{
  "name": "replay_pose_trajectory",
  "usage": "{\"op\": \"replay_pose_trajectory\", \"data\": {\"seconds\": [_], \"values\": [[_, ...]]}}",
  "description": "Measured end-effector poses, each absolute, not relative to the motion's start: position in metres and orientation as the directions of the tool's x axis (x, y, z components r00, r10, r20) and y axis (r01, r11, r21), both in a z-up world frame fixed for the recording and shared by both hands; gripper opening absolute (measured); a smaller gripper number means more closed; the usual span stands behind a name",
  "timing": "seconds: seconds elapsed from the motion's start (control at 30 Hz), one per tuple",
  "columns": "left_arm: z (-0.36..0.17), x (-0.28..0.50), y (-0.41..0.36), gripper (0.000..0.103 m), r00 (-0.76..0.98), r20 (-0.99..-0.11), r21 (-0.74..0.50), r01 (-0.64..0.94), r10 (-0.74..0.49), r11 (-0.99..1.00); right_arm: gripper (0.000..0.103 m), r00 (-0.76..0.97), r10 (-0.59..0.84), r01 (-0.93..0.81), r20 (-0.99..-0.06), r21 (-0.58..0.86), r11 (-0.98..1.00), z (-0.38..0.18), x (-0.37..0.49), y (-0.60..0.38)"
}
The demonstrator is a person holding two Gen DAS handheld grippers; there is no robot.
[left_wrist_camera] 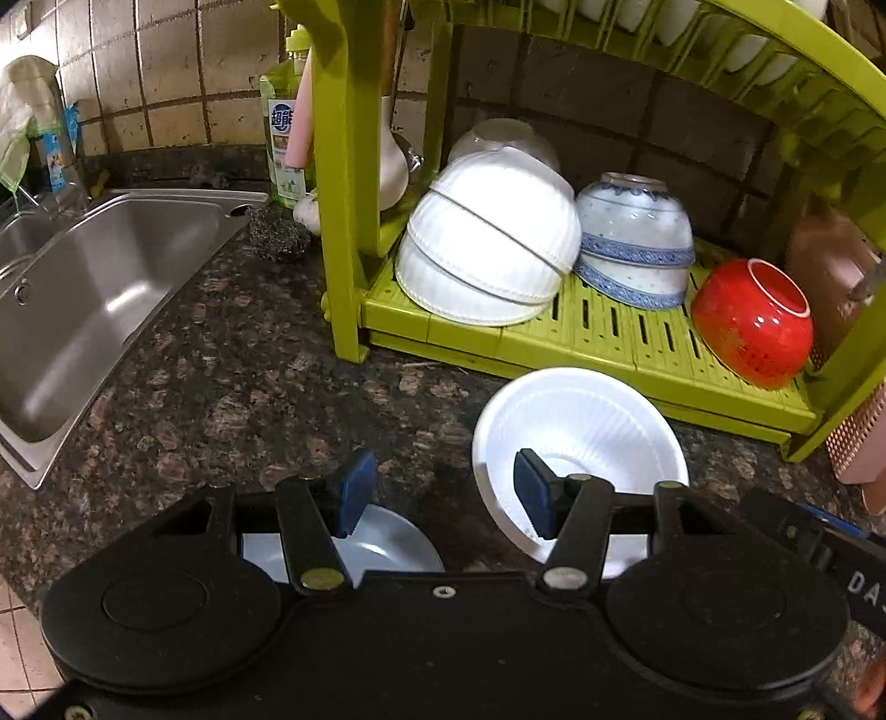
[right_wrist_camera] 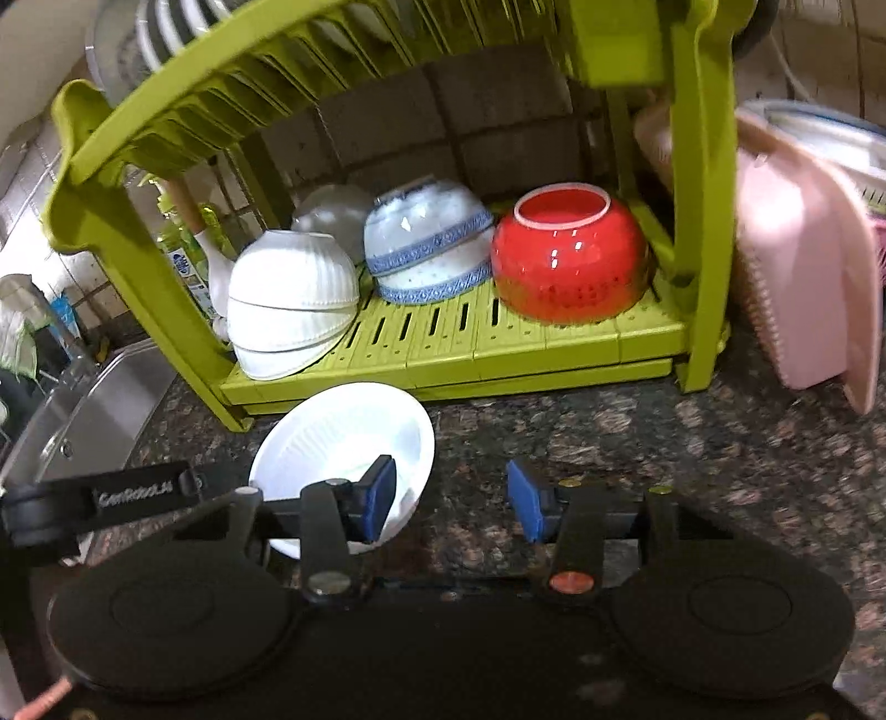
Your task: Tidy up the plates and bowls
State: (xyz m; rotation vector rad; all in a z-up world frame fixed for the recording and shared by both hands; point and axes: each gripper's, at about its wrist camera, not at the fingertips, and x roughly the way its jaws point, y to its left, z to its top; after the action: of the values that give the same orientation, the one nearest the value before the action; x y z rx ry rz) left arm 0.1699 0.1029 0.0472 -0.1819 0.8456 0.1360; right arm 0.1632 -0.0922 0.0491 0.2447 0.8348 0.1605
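The green dish rack (left_wrist_camera: 598, 327) stood on the dark stone counter (left_wrist_camera: 232, 387), next to the steel sink (left_wrist_camera: 94, 299), probably so that washed dishes could drip there. On its lower shelf the bowls were placed upside down or tilted, which lets water run off: a stack of white ribbed bowls (left_wrist_camera: 487, 243) at the sink end, then a blue-and-white bowl stack (left_wrist_camera: 637, 243), then a red bowl (left_wrist_camera: 753, 321) lying on its side; white plates (left_wrist_camera: 664, 22) stood in the upper slots. One white ribbed bowl (left_wrist_camera: 576, 443) was not yet stored; it sat right side up on the counter, just in front of the rack. The left gripper (left_wrist_camera: 437, 493) was wide open and held nothing; its right finger hung over the inside of this bowl while the left one was outside, beyond the rim, so the near rim lay between them. The right gripper (right_wrist_camera: 451, 495) was also open and empty, and the bowl lay at its left finger, mostly outside the gap. A pale plate (left_wrist_camera: 382, 543) was partly hidden under the left gripper.
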Motion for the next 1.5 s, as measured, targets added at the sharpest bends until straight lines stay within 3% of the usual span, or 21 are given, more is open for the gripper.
{"op": "replay_pose_trajectory", "data": {"seconds": [0.83, 1.23, 1.3, 1.5], "values": [[0.023, 0.203, 0.104, 0.055, 0.628, -0.778, -0.129, -0.132, -0.018, 0.983, 0.032, 0.6, 0.25, -0.041, -0.76, 0.282, 0.959, 0.016, 0.208, -0.071], [0.016, 0.21, 0.086, 0.044, 0.62, -0.783, -0.114, -0.068, -0.048, 0.991, 0.028, 0.591, 0.262, -0.065, -0.763, 0.279, 0.958, 0.011, 0.207, -0.066], [0.015, 0.21, 0.081, 0.034, 0.619, -0.784, -0.104, -0.056, -0.048, 0.993, 0.026, 0.591, 0.267, -0.068, -0.761, 0.283, 0.957, 0.01, 0.207, -0.066], [0.015, 0.209, 0.075, 0.033, 0.632, -0.775, -0.071, -0.052, -0.023, 0.996, 0.026, 0.607, 0.271, -0.08, -0.747, 0.282, 0.956, 0.013, 0.203, -0.068]]}}
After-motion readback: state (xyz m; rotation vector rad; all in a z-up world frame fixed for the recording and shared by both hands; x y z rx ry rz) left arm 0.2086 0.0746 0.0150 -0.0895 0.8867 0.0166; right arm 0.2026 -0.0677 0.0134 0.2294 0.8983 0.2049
